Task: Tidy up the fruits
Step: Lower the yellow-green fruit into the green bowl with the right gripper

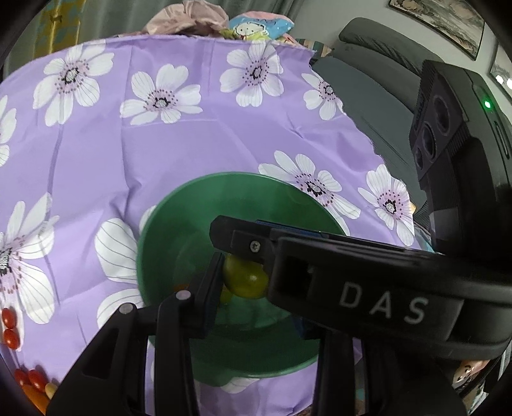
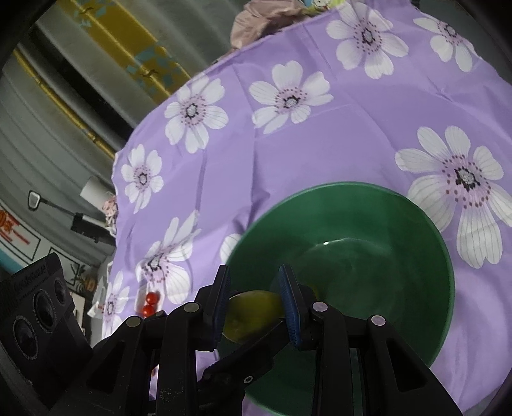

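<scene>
A green bowl (image 1: 179, 204) (image 2: 384, 224) stands on a purple flowered cloth (image 1: 128, 153). My left gripper (image 1: 248, 272) hovers over the bowl's inside with its jaws narrow. A green-yellow fruit (image 1: 246, 280) sits against its left pad, while its right finger is hidden behind the other gripper. A finger (image 1: 243, 238) of my right gripper crosses just above that fruit. In the right wrist view my right gripper (image 2: 254, 288) is shut on a yellow-green fruit (image 2: 252, 308), above the bowl's near left rim.
Small red fruits (image 1: 9, 326) (image 2: 149, 304) lie on the cloth to the left, with a red and orange heap (image 1: 33, 382) nearer. A grey sofa (image 1: 368, 80) stands past the cloth's right edge. Crumpled bags (image 1: 192, 16) lie at the far side.
</scene>
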`<control>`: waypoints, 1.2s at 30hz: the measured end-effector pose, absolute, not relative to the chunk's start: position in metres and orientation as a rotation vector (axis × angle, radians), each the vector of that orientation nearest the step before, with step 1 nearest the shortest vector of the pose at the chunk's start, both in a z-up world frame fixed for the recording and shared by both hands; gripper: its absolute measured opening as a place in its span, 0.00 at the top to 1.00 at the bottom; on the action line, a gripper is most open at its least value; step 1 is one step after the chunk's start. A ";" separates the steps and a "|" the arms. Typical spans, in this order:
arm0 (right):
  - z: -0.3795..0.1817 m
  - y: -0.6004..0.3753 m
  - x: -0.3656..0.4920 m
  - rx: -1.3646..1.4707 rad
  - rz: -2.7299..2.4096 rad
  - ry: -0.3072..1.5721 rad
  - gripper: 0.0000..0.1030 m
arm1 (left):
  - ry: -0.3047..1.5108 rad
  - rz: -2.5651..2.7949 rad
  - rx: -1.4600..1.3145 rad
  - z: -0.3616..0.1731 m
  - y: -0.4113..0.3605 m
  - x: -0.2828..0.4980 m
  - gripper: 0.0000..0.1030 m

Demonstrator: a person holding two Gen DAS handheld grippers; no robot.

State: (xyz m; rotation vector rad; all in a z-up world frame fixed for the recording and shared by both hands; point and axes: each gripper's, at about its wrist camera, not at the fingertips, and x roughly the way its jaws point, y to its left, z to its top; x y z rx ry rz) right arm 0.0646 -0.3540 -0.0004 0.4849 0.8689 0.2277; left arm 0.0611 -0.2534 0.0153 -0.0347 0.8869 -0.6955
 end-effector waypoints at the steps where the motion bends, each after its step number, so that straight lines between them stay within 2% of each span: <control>1: -0.001 -0.355 0.065 0.484 0.222 0.873 0.67 | 0.894 -0.699 -0.035 0.014 -0.255 0.062 0.64; 36: -0.030 -0.376 0.078 0.517 0.130 0.992 0.67 | 1.049 -0.743 -0.043 -0.012 -0.279 0.082 0.64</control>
